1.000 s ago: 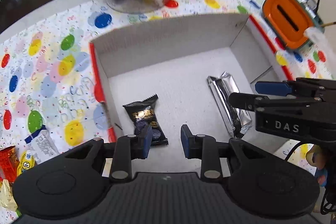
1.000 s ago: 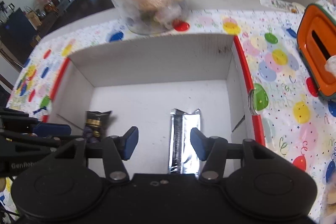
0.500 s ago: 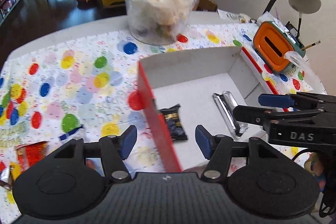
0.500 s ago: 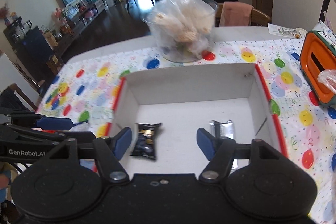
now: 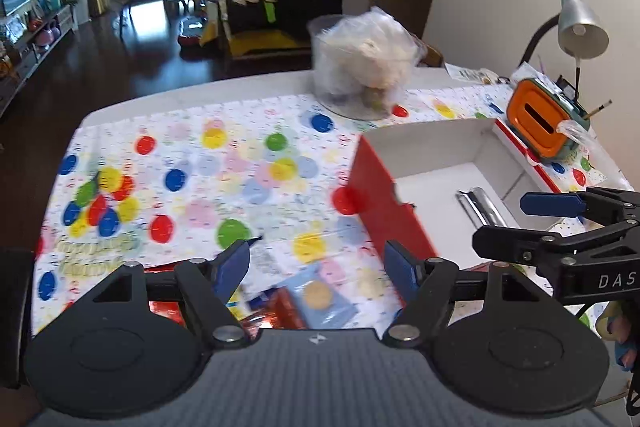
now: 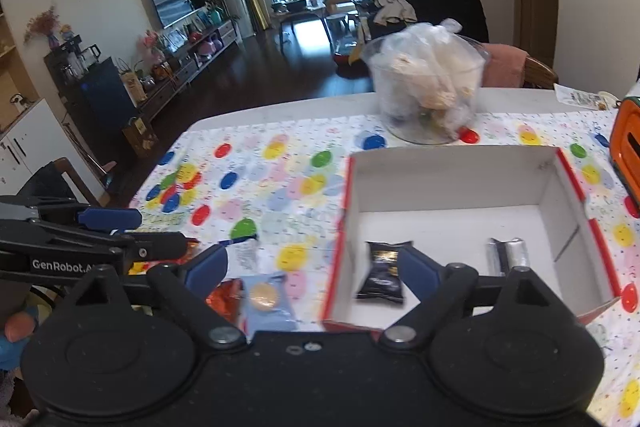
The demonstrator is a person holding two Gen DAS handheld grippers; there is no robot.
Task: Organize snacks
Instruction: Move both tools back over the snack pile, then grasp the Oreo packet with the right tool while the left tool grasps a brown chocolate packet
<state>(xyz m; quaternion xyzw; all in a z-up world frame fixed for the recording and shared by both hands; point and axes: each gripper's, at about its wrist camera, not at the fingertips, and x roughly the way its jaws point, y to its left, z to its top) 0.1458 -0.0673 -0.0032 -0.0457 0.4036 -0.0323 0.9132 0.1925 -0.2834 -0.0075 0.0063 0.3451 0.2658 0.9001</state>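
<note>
On the balloon-print tablecloth (image 6: 280, 163), a red-sided white box (image 6: 452, 183) holds two snacks: a black packet (image 6: 380, 273) at its near left and a silver bar (image 6: 506, 255) to the right. Left gripper (image 5: 318, 263): jaws wide, just been opening, nothing between them, hovering left of the box over loose snacks, among them a pale blue packet (image 5: 324, 301) and what looks like a red wrapper, blurred. Right gripper (image 6: 312, 267): jaws wide, likewise just been opening, empty, straddling the box's near left wall, the black packet just beside its right finger.
</note>
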